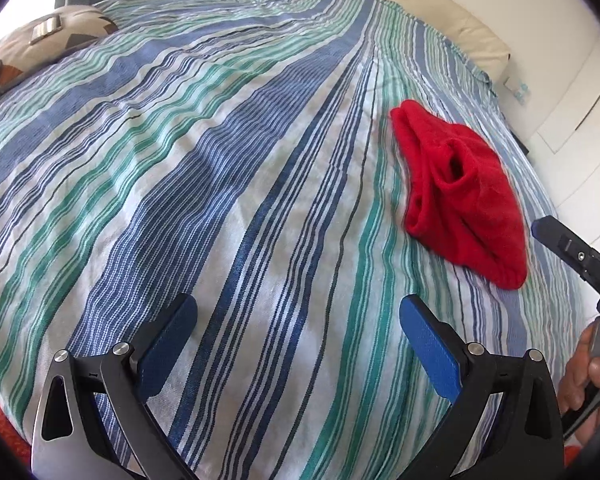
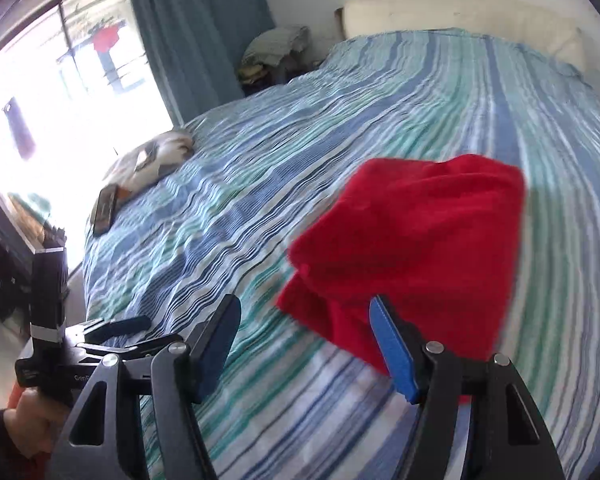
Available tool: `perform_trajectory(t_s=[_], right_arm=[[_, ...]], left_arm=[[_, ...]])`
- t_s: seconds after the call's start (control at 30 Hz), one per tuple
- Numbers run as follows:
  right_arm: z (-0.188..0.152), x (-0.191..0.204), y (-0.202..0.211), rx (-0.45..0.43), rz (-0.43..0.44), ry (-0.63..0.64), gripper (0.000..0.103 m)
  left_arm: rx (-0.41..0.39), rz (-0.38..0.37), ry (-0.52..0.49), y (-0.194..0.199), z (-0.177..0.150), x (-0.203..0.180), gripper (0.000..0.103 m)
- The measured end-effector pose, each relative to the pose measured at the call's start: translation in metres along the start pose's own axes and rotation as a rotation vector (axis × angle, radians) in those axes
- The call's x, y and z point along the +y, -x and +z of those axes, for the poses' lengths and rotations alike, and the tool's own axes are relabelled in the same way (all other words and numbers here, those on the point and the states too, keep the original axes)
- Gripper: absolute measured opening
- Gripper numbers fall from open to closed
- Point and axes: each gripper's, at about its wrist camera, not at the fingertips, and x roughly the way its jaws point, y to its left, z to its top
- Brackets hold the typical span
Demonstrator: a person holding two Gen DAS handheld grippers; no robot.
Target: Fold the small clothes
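Right wrist view motion-blurred: red garment (image 2: 412, 248) edges smeared, 5 o'clock corner hidden behind right gripper (image 2: 304, 312) finger; folds unreadable

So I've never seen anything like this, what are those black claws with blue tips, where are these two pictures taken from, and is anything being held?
Each claw is a hand-held two-finger gripper with a camera looking along its fingers. One picture is from the left gripper, the other from the right gripper. A person holds them; the right hand shows at the edge of the left view. Both grippers are open and hold nothing. Below them is a bed with a striped cover. On it lies a crumpled red garment, nearer the right gripper, plus a patterned pillow and a dark flat object near the window side.
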Motion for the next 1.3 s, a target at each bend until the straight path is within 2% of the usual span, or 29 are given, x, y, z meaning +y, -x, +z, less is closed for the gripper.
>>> perform_trajectory(t_s=[0.07,0.13,0.17,0.2,0.23,0.3,0.37,0.4,0.47,0.5,0.53,0.6,0.63,0.73,0.8,0.9,0.93,0.97,1.0,1.03,1.07,1.1,1.13,1.2,1.3], right_arm=[[-0.004,-0.030,0.001,0.014,-0.026,-0.095,0.068],[-0.018,-0.058,-0.028,0.120,-0.006,-0.196,0.068],[-0.027,-0.064,-0.045,0.193,0.010,-0.216,0.068],[-0.028,-0.060,-0.049,0.198,-0.007,-0.187,0.068],[-0.026,-0.053,-0.045,0.180,-0.015,-0.155,0.068],[-0.017,-0.054,-0.029,0.131,0.017,-0.180,0.068],[-0.007,-0.068,-0.007,0.053,-0.006,-0.236,0.069],[-0.001,-0.079,0.003,0.016,-0.032,-0.266,0.072],[0.009,-0.108,0.015,-0.032,-0.065,-0.344,0.078],[0.012,-0.120,0.015,-0.032,-0.070,-0.373,0.078],[0.017,-0.137,0.009,-0.019,-0.073,-0.412,0.079],[0.023,-0.156,-0.009,0.022,-0.045,-0.452,0.078],[0.022,-0.165,-0.019,0.046,-0.015,-0.470,0.078],[0.017,-0.172,-0.063,0.114,0.088,-0.522,0.079],[0.012,-0.166,-0.088,0.133,0.125,-0.514,0.078],[0.015,-0.151,-0.097,0.132,0.097,-0.472,0.046],[0.014,-0.149,-0.098,0.129,0.094,-0.485,0.040],[0.016,-0.148,-0.096,0.125,0.085,-0.487,0.038],[0.022,-0.143,-0.092,0.117,0.066,-0.468,0.036],[0.027,-0.138,-0.089,0.110,0.057,-0.447,0.034],[0.035,-0.131,-0.083,0.097,0.053,-0.414,0.033],[0.044,-0.124,-0.078,0.087,0.049,-0.387,0.033],[0.053,-0.118,-0.073,0.071,0.043,-0.364,0.032],[0.080,-0.108,-0.054,0.020,0.050,-0.319,0.032],[0.123,-0.103,-0.018,-0.087,0.073,-0.270,0.032]], left_arm=[[-0.013,-0.021,-0.005,0.005,0.002,-0.006,0.101],[-0.014,-0.056,-0.028,0.009,0.011,-0.019,0.101],[-0.012,-0.102,-0.041,0.012,0.020,-0.030,0.101],[-0.012,-0.146,-0.051,0.014,0.031,-0.039,0.101],[-0.019,-0.188,-0.058,0.016,0.043,-0.050,0.102],[-0.028,-0.283,-0.067,0.014,0.076,-0.075,0.102],[0.023,-0.355,-0.068,-0.007,0.107,-0.100,0.102],[0.047,-0.363,-0.067,-0.023,0.119,-0.112,0.102],[0.093,-0.333,-0.107,-0.062,0.137,-0.132,0.102],[0.126,-0.293,-0.155,-0.087,0.141,-0.142,0.102],[0.157,-0.249,-0.200,-0.104,0.141,-0.147,0.101],[0.222,-0.093,-0.304,-0.144,0.133,-0.149,0.101],[0.239,-0.060,-0.324,-0.154,0.130,-0.146,0.101],[0.239,-0.124,-0.272,-0.159,0.128,-0.131,0.103],[0.253,-0.106,-0.291,-0.164,0.125,-0.135,0.103],[0.276,-0.107,-0.327,-0.174,0.119,-0.138,0.103],[0.289,-0.135,-0.294,-0.177,0.122,-0.133,0.103],[0.301,-0.170,-0.248,-0.178,0.125,-0.128,0.103],[0.301,-0.190,-0.221,-0.177,0.129,-0.126,0.097],[0.295,-0.220,-0.210,-0.172,0.134,-0.127,0.058],[0.309,-0.290,-0.194,-0.168,0.137,-0.130,0.028],[0.329,-0.313,-0.174,-0.164,0.142,-0.133,0.023],[0.301,-0.302,-0.190,-0.152,0.149,-0.139,0.022],[0.231,-0.308,-0.234,-0.127,0.163,-0.154,0.022],[0.107,-0.358,-0.247,-0.077,0.198,-0.171,0.022]])
